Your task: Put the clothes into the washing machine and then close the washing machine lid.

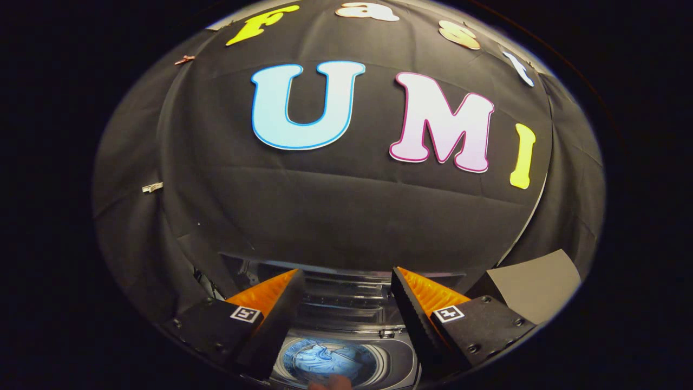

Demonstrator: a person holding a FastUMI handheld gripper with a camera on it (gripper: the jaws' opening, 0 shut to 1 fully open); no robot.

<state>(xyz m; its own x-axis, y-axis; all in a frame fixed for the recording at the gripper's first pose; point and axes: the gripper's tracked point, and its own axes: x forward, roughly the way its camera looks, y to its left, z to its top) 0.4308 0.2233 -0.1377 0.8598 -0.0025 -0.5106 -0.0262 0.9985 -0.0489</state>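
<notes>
Right now your gripper (346, 303) has its fingers wide and empty; the clothes (327, 357) already lie in the washing machine (398, 360) drum below and between them, with the raised lid (346, 287) just ahead

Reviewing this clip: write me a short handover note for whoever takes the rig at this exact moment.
Tongs: open, holding nothing, fingers spread apart above the washing machine.
Clothes: blue fabric already lying inside the drum, seen below and between the fingers.
Lid: raised, standing up behind the drum opening, just ahead of the fingertips.
Something pale, perhaps a fingertip, shows at the near edge of the drum; too little of it to tell.
Done: clothes appear to be loaded.
Left: bring the tongs to the raised lid and swing it down until the washing machine is closed.
</notes>
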